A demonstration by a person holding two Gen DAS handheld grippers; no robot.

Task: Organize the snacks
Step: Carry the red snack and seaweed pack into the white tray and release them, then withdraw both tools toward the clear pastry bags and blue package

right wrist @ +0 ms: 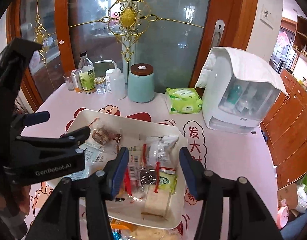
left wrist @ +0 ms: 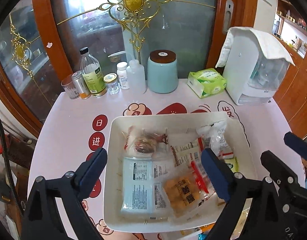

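table: pink mat [left wrist: 73, 110], jars and bottles at the back
tray: white tray [left wrist: 111, 140] mid-table, snack packets [left wrist: 181, 192] piled inside
left gripper [left wrist: 153, 172]: released, jaws wide over tray, nothing held
right gripper [right wrist: 153, 172]: released, empty, above packets at tray's right end

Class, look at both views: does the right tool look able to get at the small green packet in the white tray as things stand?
Probably yes. The right tool hangs open above the white tray, and the green packet lies uncovered between its fingers at the tray's right wall; that wall may crowd one finger.
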